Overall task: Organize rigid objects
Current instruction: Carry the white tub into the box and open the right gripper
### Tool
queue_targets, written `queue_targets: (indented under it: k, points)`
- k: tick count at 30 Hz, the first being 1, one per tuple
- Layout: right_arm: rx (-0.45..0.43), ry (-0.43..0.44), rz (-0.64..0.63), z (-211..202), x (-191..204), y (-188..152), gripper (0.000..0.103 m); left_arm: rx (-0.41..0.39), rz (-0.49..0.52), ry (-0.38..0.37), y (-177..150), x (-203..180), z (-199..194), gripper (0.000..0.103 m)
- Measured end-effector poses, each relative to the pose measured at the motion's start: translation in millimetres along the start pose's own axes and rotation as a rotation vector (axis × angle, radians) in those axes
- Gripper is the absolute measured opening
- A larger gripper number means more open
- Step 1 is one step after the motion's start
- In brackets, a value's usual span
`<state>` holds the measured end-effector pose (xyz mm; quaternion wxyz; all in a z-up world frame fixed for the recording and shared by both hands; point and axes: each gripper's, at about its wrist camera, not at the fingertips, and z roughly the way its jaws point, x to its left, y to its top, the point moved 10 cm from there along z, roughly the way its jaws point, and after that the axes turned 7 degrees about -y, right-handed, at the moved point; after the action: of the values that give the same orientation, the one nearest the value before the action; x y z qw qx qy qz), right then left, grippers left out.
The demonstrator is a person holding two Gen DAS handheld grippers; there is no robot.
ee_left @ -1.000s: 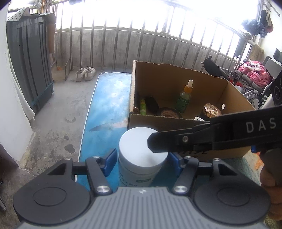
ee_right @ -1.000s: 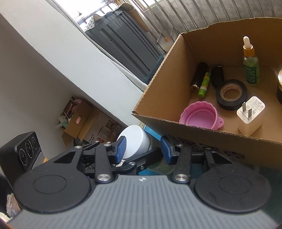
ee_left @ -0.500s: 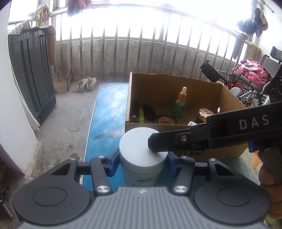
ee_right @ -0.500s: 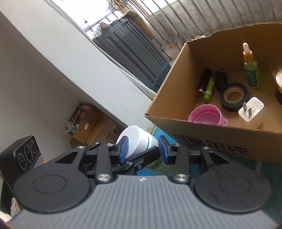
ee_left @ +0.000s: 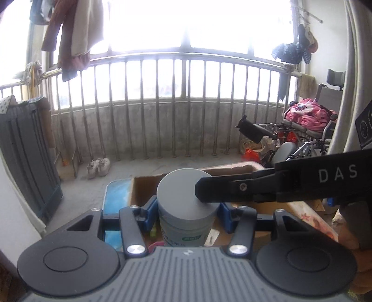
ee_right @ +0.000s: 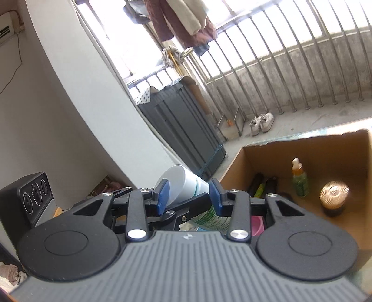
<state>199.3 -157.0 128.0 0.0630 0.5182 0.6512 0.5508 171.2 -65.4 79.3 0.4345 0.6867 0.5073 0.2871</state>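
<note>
Balcony setting: concrete floor, a barred railing (ee_left: 162,111) across the middle of the left wrist view, bright glare above it.

My left gripper (ee_left: 184,210) sits at lower centre of that view, its blue pads (ee_left: 148,212) pressed against both sides of a white jar (ee_left: 186,204) with a flat lid and a green label. I hold the jar upright, just above the near edge of the cardboard box (ee_left: 144,188). My right gripper (ee_right: 187,195) enters the left wrist view from the right edge as a black bar marked "DAS", its tip lying across the jar's lid. In the right wrist view its blue pads (ee_right: 162,195) stand apart on either side of the jar, not touching it, so this claw is held wide. The jar appears tilted in that view, at centre frame.

Outward from the claws, the box occupies the lower right of the right wrist view. Inside it I note a green dropper bottle (ee_right: 300,181) standing upright against the far wall, a round copper-coloured lid (ee_right: 333,192) to its right, dark cylindrical items (ee_right: 255,183) lying at the left corner, and a pink object (ee_right: 257,224) partly hidden behind my finger.

Further out: a dark grey cabinet (ee_right: 181,130) at left, white shoes (ee_right: 261,123) by the railing, clothes hanging (ee_right: 183,21) at top, and a wheelchair with pink bedding (ee_left: 307,116) at right of the left wrist view.
</note>
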Motion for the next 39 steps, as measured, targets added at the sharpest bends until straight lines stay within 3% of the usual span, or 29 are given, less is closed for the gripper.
queue_targets:
  k: [7,12,18,24,34,39]
  points:
    - [-0.072,-0.138,0.049,-42,-73,33,0.038,0.018,0.049,-0.157,32,-64,57,0.054]
    - [-0.04,-0.209,0.137,-47,-135,22,0.038,0.124,0.042,-0.242,10,-90,107,0.054]
    - [0.031,-0.247,0.198,-26,-183,-11,0.039,0.251,-0.002,-0.284,-27,-93,148,0.054]
    - [0.079,-0.257,0.216,4,-195,-25,0.039,0.322,-0.025,-0.284,-47,-85,166,0.054]
    - [0.108,-0.289,0.201,18,-204,-36,0.04,0.383,-0.05,-0.287,-60,-91,181,0.055]
    - [0.097,-0.292,0.216,14,-208,-37,0.041,0.376,-0.049,-0.275,-59,-92,180,0.063]
